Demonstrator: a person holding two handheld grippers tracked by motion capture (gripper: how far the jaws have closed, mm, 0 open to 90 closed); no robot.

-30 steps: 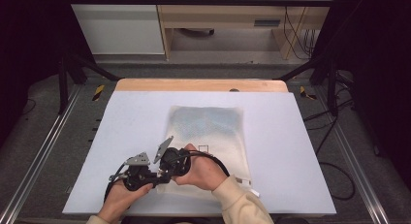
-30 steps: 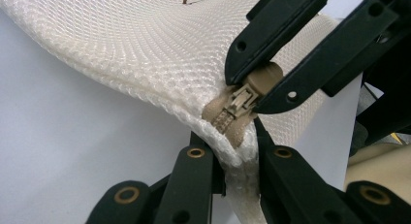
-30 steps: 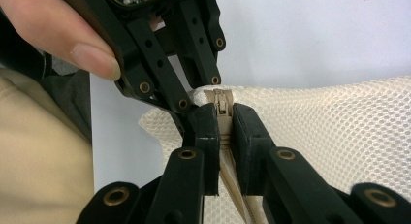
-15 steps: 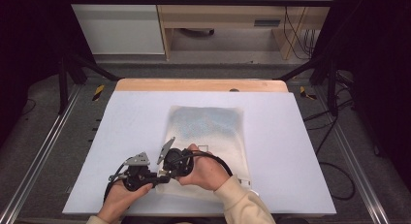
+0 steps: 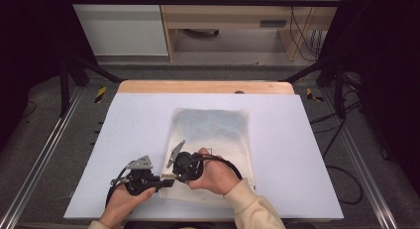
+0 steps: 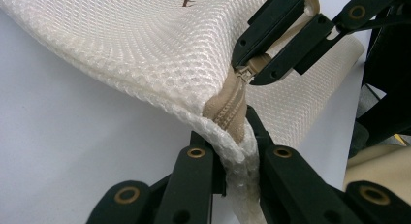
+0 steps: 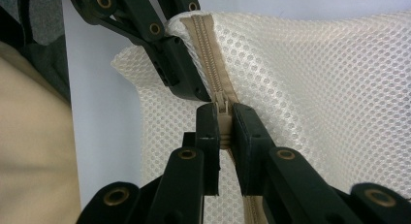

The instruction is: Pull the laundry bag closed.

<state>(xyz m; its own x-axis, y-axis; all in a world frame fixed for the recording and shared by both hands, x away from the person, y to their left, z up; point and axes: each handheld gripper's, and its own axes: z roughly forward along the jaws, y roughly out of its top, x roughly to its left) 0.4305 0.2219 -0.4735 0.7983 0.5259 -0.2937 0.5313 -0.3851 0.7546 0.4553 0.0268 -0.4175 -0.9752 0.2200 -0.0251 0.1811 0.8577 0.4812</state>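
White table (image 5: 307,140), wide bare surface at 9, 12 and 3 o'clock of the work. Mesh laundry bag (image 5: 213,130) lies flat mid-table, its near edge lifted at 6 o'clock close to the table's front edge. Left claw (image 6: 236,151) clamped tight on the bag's corner seam by the zipper (image 6: 228,107) end. Right claw (image 7: 224,127) pinched shut on the zipper pull (image 7: 223,105), touching distance from the left claw. From above, hands hide both grips; bag contents unreadable through mesh.
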